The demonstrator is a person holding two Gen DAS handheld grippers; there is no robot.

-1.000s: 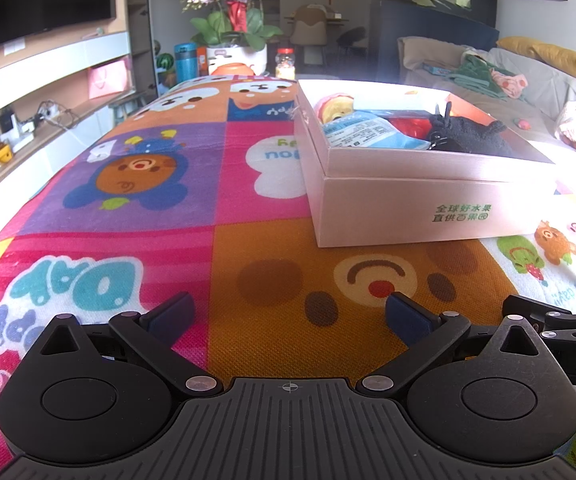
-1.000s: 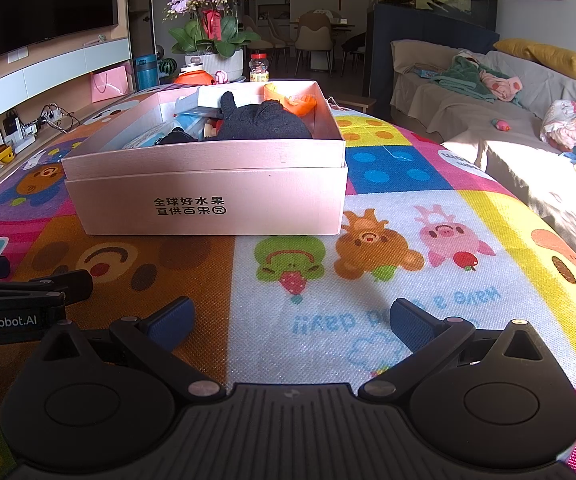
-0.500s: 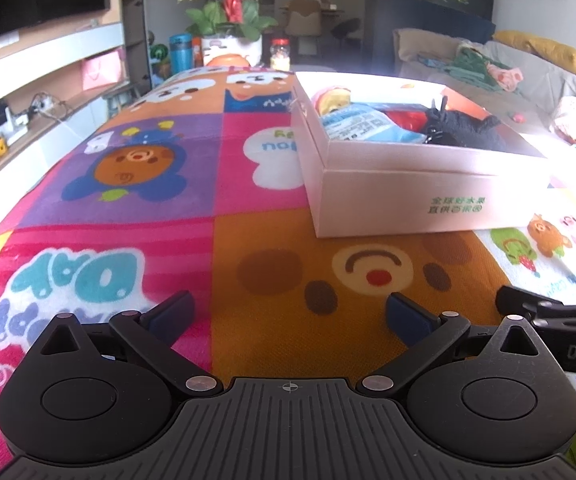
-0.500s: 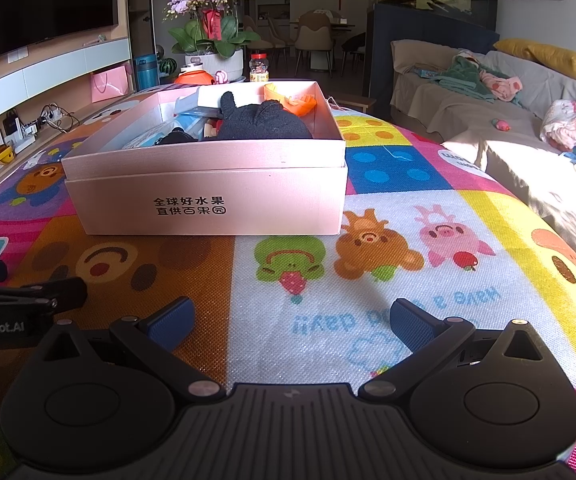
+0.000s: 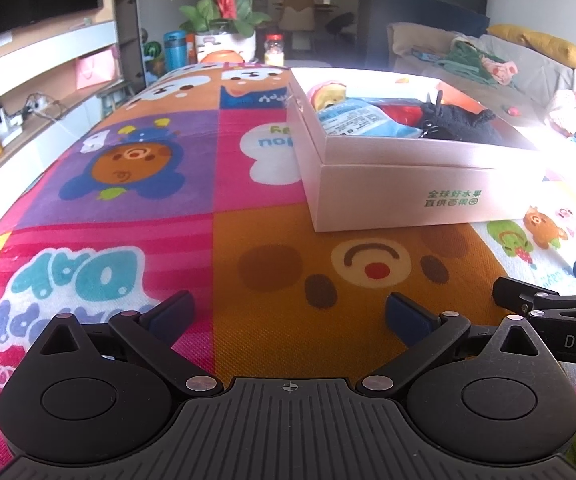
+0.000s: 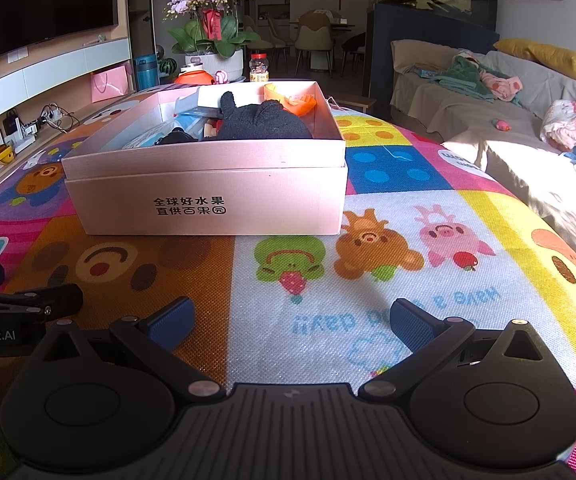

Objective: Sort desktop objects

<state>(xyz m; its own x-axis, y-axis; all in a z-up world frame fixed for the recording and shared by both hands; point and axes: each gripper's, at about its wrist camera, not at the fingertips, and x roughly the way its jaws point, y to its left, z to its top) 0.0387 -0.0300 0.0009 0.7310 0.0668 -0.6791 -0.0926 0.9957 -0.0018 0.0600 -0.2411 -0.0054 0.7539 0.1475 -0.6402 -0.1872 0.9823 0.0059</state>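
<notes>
A pink cardboard box (image 5: 408, 196) (image 6: 207, 204) stands on the colourful cartoon mat (image 5: 167, 184) (image 6: 428, 280). Inside it lie a black plush toy (image 5: 460, 124) (image 6: 263, 122), a blue packet (image 5: 362, 120), a red item (image 5: 402, 112) and an orange toy (image 6: 292, 100). My left gripper (image 5: 288, 316) hovers open above the mat, in front of and left of the box, with nothing between its fingers. My right gripper (image 6: 290, 322) is open too, low over the mat in front of the box. Each gripper's tip shows at the edge of the other's view.
At the mat's far end stand a potted orchid (image 6: 211, 28), a blue tumbler (image 5: 173, 50) and a jar (image 6: 258, 68). A sofa (image 6: 488, 112) with clothes runs along the right. A low TV shelf (image 5: 27, 120) with cables lines the left.
The left gripper has shifted a little, so the box sits slightly lower and closer in its view. The right gripper has barely moved. Both stay open.
</notes>
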